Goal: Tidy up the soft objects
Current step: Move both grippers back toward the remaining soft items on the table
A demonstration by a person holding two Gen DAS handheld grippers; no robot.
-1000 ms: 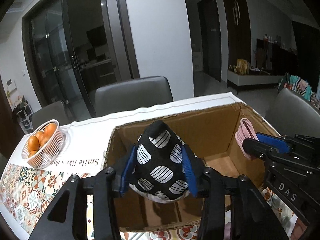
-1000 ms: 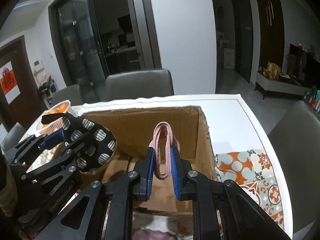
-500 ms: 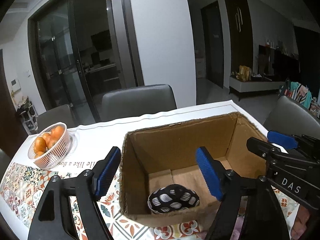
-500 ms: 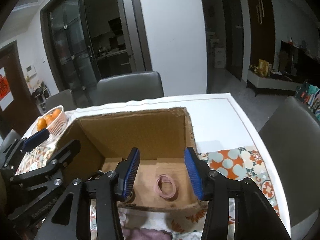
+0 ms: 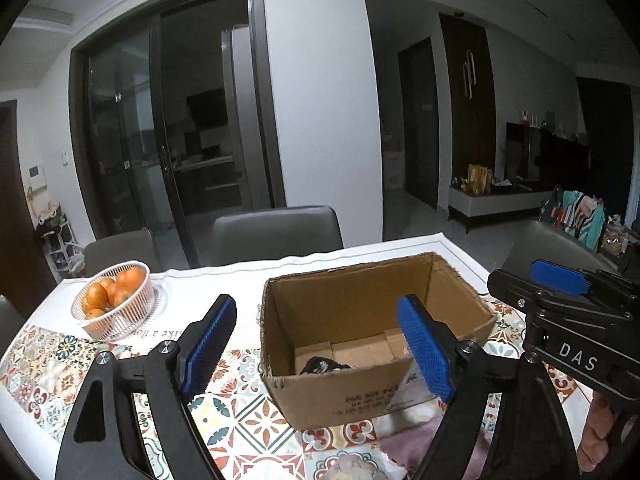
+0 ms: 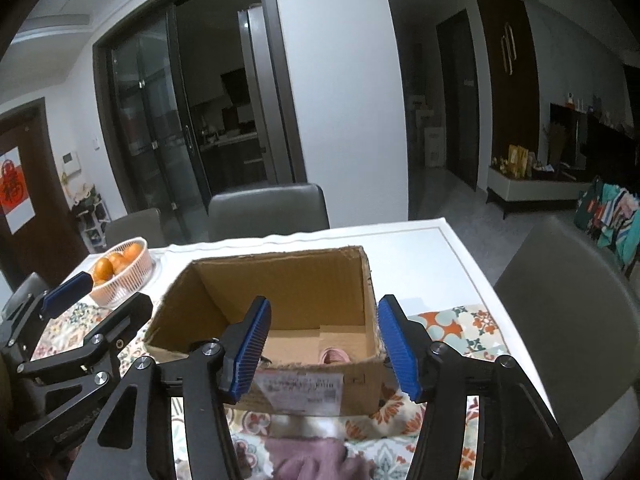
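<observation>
An open cardboard box (image 5: 360, 388) stands on the patterned tablecloth; it also shows in the right wrist view (image 6: 360, 384). A black soft item with white spots (image 5: 322, 364) lies inside at the box's near left. A pink band (image 6: 334, 356) lies on the box floor at the right. My left gripper (image 5: 320, 340) is open and empty, in front of and above the box. My right gripper (image 6: 324, 340) is open and empty, in front of the box. A mauve cloth (image 6: 312, 456) lies on the table in front of the box, also in the left wrist view (image 5: 416, 440).
A white basket of oranges (image 5: 114, 306) stands on the table at the left, also in the right wrist view (image 6: 120, 272). Grey chairs (image 5: 276, 232) stand behind the table, and another chair (image 6: 568, 320) at its right side.
Both grippers opened and dropped the spotted item and the pink band into the box. Since then both have pulled back and up from the box.
</observation>
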